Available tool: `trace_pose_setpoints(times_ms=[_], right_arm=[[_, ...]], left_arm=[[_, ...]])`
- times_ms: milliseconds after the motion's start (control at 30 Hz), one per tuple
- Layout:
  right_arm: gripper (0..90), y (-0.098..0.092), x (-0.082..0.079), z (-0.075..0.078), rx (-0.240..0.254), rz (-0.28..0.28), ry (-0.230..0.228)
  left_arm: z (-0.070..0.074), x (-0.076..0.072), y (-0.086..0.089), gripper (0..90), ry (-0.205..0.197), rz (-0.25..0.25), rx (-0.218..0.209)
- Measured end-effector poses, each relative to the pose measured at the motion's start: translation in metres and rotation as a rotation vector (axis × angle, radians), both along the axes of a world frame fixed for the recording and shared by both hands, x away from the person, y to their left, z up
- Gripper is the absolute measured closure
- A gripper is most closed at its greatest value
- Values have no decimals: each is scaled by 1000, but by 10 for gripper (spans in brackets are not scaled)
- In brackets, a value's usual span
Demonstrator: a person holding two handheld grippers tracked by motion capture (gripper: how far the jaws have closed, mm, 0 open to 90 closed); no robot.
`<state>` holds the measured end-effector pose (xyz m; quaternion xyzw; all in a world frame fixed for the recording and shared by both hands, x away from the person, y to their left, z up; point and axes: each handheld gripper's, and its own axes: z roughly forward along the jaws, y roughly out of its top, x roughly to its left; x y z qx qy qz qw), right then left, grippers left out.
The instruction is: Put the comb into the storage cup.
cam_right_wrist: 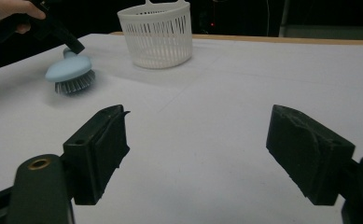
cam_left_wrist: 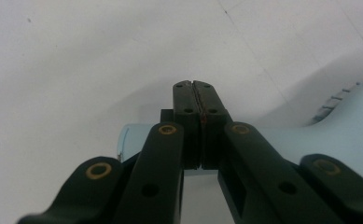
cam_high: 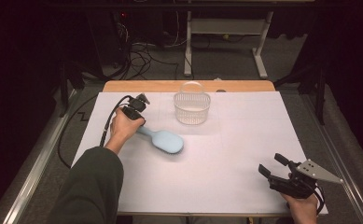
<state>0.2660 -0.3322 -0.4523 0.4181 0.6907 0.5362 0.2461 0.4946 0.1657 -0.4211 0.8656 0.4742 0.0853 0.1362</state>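
Note:
A pale blue brush (cam_high: pixel 165 141) lies bristles down on the white table cover (cam_high: pixel 216 186), left of centre; the right gripper view shows its head and dark bristles (cam_right_wrist: pixel 69 70). My left gripper (cam_high: pixel 139 127) sits at the handle end, mostly hidden under the hand. In the left gripper view its jaws (cam_left_wrist: pixel 198 86) are pressed together with nothing visible between the pads, and the blue handle (cam_left_wrist: pixel 347 130) runs across behind them. Whether they pinch the handle I cannot tell. My right gripper (cam_high: pixel 271 163) rests near the front right corner, its jaws (cam_right_wrist: pixel 198 149) wide apart and empty.
A white slotted basket (cam_high: pixel 191 107) with a hoop handle stands at the back centre of the table; it also appears in the right gripper view (cam_right_wrist: pixel 158 35). A wooden table edge (cam_high: pixel 188 86) runs behind it. Cables and desk legs lie on the floor beyond.

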Motion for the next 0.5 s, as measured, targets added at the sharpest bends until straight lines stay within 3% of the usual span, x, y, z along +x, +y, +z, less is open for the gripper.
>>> trace_pose_setpoints(times_ms=[500], right_arm=[[212, 1, 0, 0, -1, 1, 1]], left_arm=[[-1, -15, 14, 900, 24, -7, -50]])
